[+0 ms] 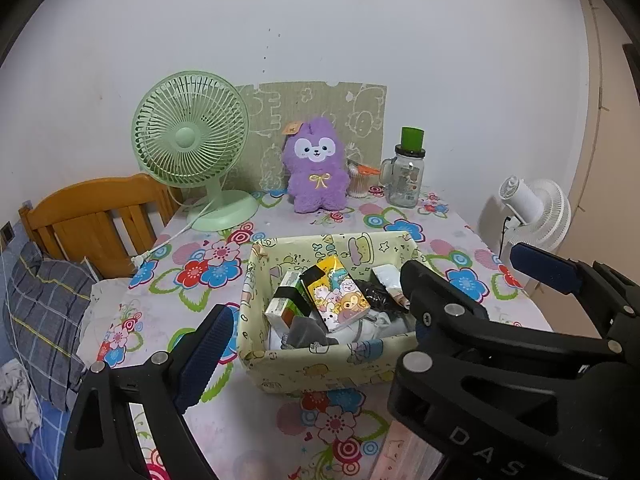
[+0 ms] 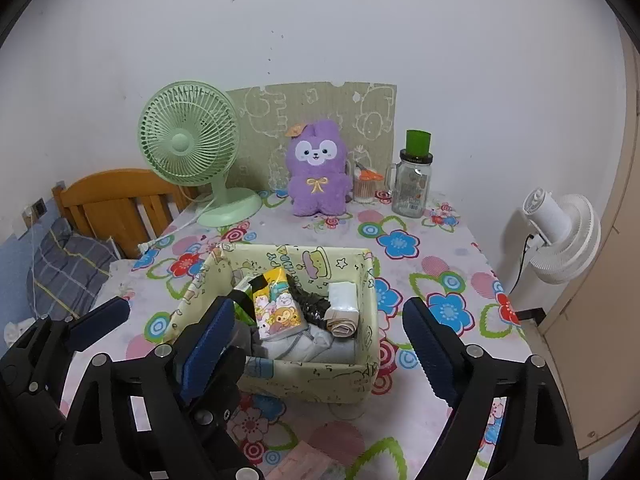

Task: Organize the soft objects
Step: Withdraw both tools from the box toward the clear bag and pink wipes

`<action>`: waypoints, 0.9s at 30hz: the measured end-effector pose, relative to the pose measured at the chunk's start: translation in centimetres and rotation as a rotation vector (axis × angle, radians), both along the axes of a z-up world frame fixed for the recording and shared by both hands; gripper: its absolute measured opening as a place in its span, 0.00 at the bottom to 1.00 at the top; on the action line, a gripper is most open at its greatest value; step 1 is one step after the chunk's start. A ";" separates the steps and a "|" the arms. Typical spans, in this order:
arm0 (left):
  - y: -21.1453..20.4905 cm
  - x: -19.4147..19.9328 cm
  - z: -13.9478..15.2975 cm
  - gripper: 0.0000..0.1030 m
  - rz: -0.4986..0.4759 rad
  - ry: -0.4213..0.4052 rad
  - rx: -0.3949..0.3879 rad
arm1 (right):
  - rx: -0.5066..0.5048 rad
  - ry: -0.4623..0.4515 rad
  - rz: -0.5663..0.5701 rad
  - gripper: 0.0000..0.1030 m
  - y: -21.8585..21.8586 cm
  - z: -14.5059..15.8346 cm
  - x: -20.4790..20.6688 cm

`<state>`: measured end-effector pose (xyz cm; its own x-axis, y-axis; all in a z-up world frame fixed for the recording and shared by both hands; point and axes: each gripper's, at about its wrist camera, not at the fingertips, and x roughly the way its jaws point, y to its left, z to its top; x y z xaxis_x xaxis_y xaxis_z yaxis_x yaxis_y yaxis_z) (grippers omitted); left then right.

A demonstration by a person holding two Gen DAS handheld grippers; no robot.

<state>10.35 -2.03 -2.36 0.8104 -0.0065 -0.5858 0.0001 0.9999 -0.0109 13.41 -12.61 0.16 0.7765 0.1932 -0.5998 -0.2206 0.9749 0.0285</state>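
on the flowered table (image 2: 404, 280), near its front edge, sits a cream fabric basket (image 2: 320, 376) holding a yellow cartoon tissue pack (image 2: 276, 304), grey cloth and rolled items. both grippers hover at its near side, jaws wide, gripping nothing: left gripper (image 1: 316, 316), right gripper (image 2: 320, 332). the tissue pack's long axis runs front to back, its top leaning toward the table's back edge, where a purple plush (image 2: 318, 172) sits upright facing forward. judged best: reach for the plush with open jaws, clearing the basket rim.
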 end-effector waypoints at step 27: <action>-0.6 -4.3 -1.1 0.94 -0.044 -0.013 -0.025 | -0.004 -0.011 -0.030 0.96 -0.9 -0.8 -5.0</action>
<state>6.01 -2.66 -3.50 0.8164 -0.0562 -0.5747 0.0440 0.9984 -0.0352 8.44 -13.49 -0.66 0.7881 0.1675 -0.5923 -0.1917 0.9812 0.0224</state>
